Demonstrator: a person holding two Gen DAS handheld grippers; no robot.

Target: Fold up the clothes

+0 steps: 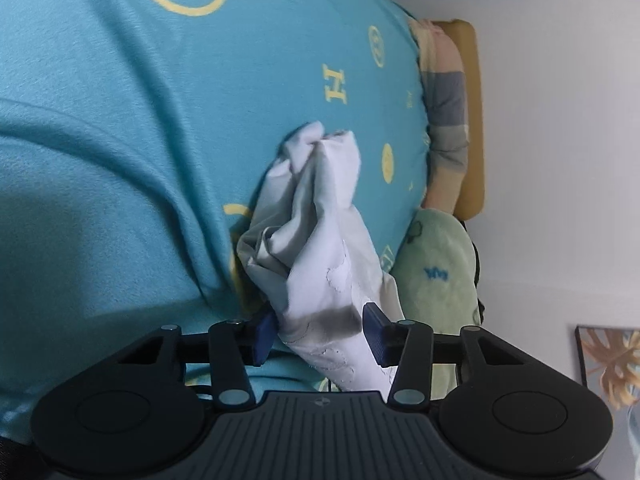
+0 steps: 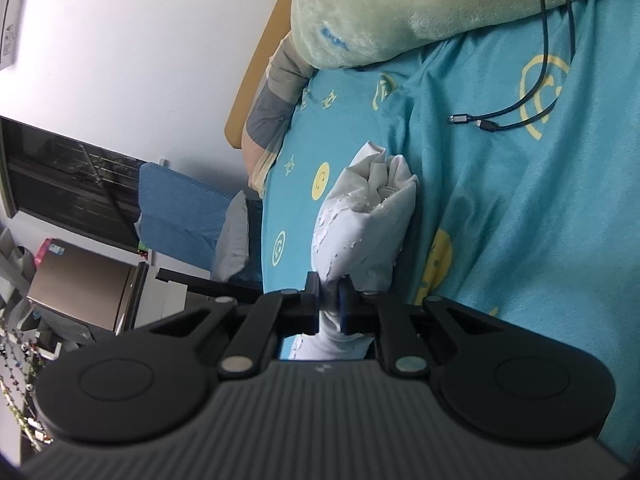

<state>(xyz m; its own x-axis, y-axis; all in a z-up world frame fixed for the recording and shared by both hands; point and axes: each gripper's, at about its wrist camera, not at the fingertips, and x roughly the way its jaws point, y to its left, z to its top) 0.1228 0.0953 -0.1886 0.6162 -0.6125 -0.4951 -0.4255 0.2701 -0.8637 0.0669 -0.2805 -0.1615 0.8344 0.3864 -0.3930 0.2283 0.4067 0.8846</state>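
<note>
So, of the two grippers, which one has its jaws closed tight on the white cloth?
The right gripper: its jaws pinch the crumpled white cloth. The left gripper stands wide, its jaws apart around the cloth.

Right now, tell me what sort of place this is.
Most likely a bedroom. The white garment lies on a bed spread with a teal smiley-print sheet, a green plush blanket is bunched by the tan headboard, and charging cables trail across the sheet.

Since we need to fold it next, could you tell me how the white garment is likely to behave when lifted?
Probably floppy: the white garment bunches into soft folds. Likely light, since the right gripper holds it by a narrow pinch. It may sag between that and the left gripper.
</note>
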